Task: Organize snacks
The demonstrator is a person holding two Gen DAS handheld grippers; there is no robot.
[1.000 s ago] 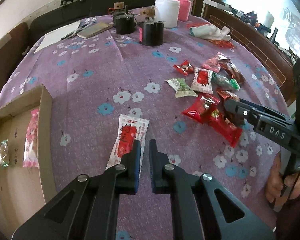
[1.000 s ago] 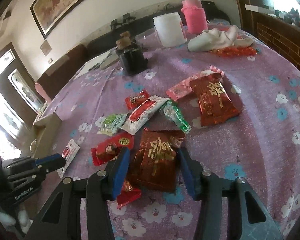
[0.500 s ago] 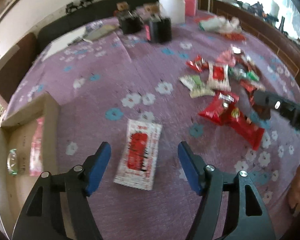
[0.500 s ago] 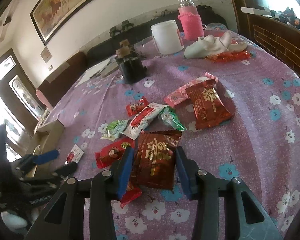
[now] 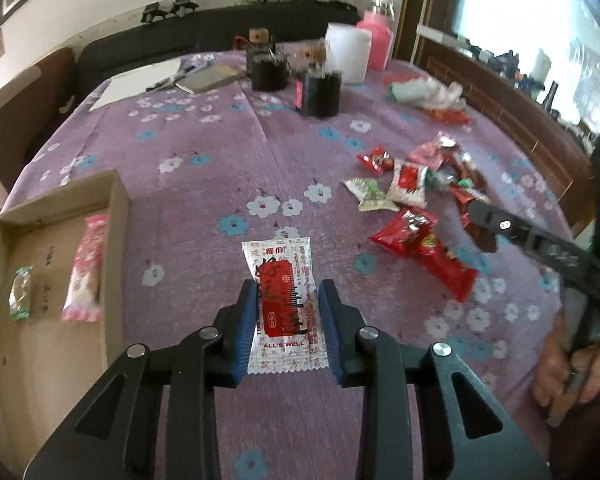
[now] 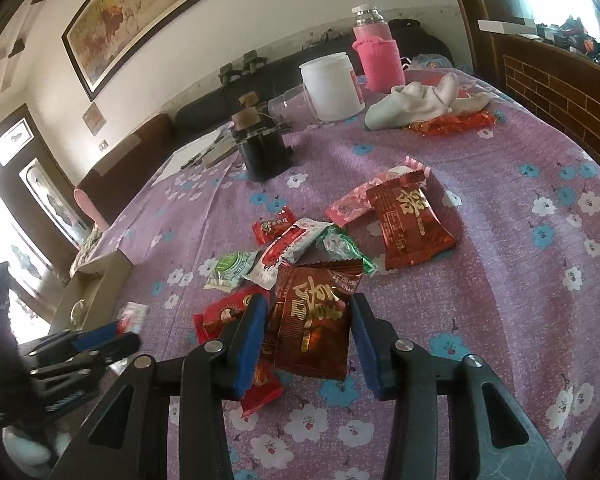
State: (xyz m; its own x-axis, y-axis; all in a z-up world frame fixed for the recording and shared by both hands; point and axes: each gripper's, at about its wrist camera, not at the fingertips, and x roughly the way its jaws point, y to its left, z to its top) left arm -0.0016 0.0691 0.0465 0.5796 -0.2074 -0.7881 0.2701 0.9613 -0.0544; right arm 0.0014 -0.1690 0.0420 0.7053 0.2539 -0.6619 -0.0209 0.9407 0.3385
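On the purple floral tablecloth (image 5: 204,152), the left gripper (image 5: 288,320), its jaws just closing, brackets a white-and-red sachet (image 5: 286,304) right of the cardboard box (image 5: 114,248); whether the pads pinch it is unclear. The right gripper (image 6: 306,332) clasps a dark-red packet (image 6: 314,320) near the snack pile (image 6: 300,240).

A purple tablecloth (image 5: 204,152) printed with white and blue flowers carries a white sachet (image 5: 285,304) with a red panel and red lettering, red snack packets (image 5: 424,252) and a dark red packet (image 6: 316,320) with gold characters. Pink-and-white and green-and-white sweets lie in a brown cardboard box (image 5: 116,216). A bottle (image 6: 374,54) wears pink knit.
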